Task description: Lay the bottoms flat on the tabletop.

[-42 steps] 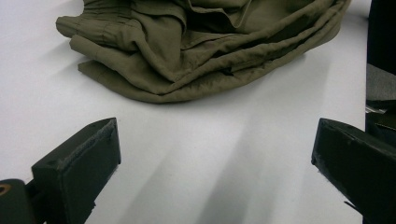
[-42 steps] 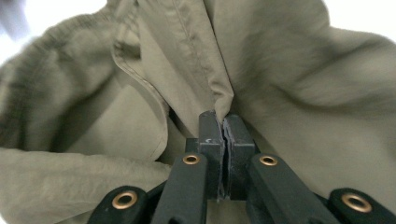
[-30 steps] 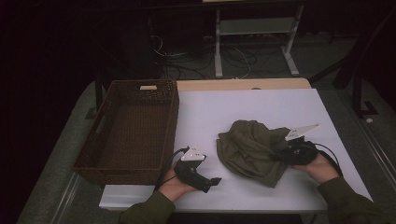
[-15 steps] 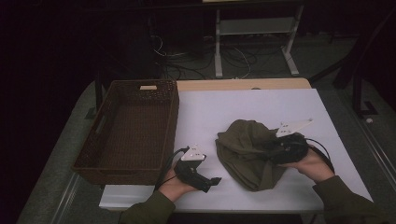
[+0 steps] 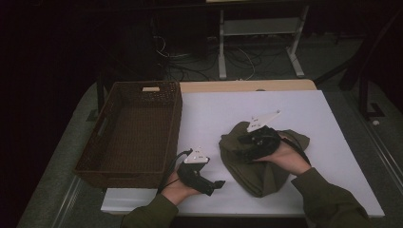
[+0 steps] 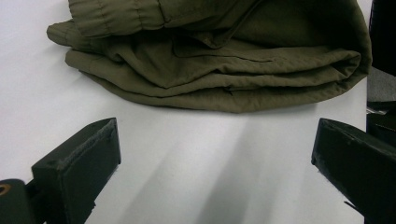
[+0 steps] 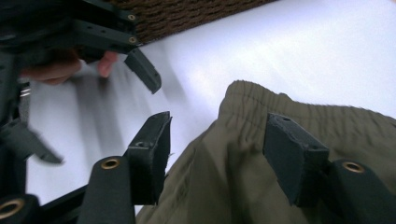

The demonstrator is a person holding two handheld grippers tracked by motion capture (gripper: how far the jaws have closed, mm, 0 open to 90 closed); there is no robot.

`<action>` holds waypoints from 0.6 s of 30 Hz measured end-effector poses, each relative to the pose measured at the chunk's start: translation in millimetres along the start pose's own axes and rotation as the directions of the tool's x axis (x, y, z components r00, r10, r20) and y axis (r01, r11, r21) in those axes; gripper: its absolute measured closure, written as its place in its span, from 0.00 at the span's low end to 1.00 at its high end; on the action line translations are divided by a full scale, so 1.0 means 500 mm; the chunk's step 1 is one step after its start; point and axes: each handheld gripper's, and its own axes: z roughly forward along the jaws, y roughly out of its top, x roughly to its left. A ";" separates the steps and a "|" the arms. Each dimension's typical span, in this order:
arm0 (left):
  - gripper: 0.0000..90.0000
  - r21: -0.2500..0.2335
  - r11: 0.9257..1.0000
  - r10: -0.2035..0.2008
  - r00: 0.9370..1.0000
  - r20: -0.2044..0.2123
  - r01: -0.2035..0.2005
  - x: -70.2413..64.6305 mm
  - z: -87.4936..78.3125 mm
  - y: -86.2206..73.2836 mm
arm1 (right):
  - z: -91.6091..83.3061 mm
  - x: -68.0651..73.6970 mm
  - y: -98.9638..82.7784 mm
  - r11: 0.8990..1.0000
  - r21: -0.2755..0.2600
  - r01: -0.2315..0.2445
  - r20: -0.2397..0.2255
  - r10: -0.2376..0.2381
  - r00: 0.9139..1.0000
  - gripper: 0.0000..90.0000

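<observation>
Since the earlier frames the right gripper [image 5: 243,142] has travelled leftward across the olive garment [image 5: 259,164], from its right edge to above its upper-left part, and its jaws have just been opening; the left gripper [image 5: 215,185] has kept its place near the front edge. In the right gripper view the two black pads [image 7: 292,156] stand apart with nothing pinched between them: the garment's gathered, elastic-looking hem [image 7: 280,105] lies beneath and beyond them, and as far as the blur allows, the pads seem clear of the cloth. Farther off in that view sit the other gripper, a thumb and finger on it, and the weave of the brown basket [image 7: 187,16].

In the left gripper view its jaws are spread wide, one pad [image 6: 81,163] low at the left and the other at the right edge, with bare white tabletop [image 6: 210,168] between them. Ahead of them the garment [image 6: 219,60] lies folded over itself in several layers, resting on the table, apart from those jaws.

From the high view, the garment is bunched in a rounded heap on the white table [image 5: 223,109], right of centre and toward the near edge. The wicker basket [image 5: 104,142] stands at the table's left side, well apart from the garment, with the left gripper between them near the basket's front corner. Both forearms wear olive sleeves [image 5: 332,199].
</observation>
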 end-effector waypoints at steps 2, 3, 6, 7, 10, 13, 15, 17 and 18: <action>0.01 0.001 1.000 0.001 1.000 0.000 -0.001 0.000 0.000 0.000 | 0.021 -0.002 0.007 1.000 0.019 -0.002 0.007 0.002 1.000 0.43; 0.01 0.000 1.000 0.001 1.000 0.001 -0.001 0.000 0.000 0.000 | 0.032 -0.004 0.008 1.000 0.030 -0.004 0.006 0.004 1.000 0.43; 0.01 -0.002 1.000 0.000 1.000 0.001 0.000 0.000 -0.001 0.000 | 0.063 -0.009 0.006 0.998 0.069 -0.007 0.025 0.005 1.000 0.42; 0.01 -0.002 1.000 0.000 1.000 0.002 0.000 -0.001 -0.001 0.000 | 0.073 -0.012 0.004 0.997 0.080 -0.007 0.030 0.005 1.000 0.42; 0.01 -0.002 1.000 -0.002 1.000 0.004 0.002 -0.001 0.000 0.000 | 0.096 -0.017 -0.005 0.994 0.105 -0.009 0.051 0.003 0.999 0.44; 0.01 0.001 1.000 0.002 1.000 0.004 -0.002 -0.001 0.000 0.000 | 0.109 -0.020 -0.015 0.992 0.123 0.001 0.071 -0.009 0.997 0.48; 0.01 -0.001 1.000 0.000 1.000 0.004 0.000 -0.001 0.000 0.000 | 0.112 -0.023 -0.022 0.992 0.127 -0.002 0.086 -0.009 0.996 0.55; 0.01 0.000 1.000 0.000 1.000 0.004 0.000 -0.002 0.000 0.000 | 0.112 -0.029 -0.028 0.992 0.125 -0.016 0.091 0.004 0.996 0.60; 0.01 -0.001 1.000 0.000 1.000 0.004 0.000 -0.002 0.000 0.000 | 0.112 -0.032 -0.031 0.992 0.124 -0.018 0.092 0.006 0.996 0.64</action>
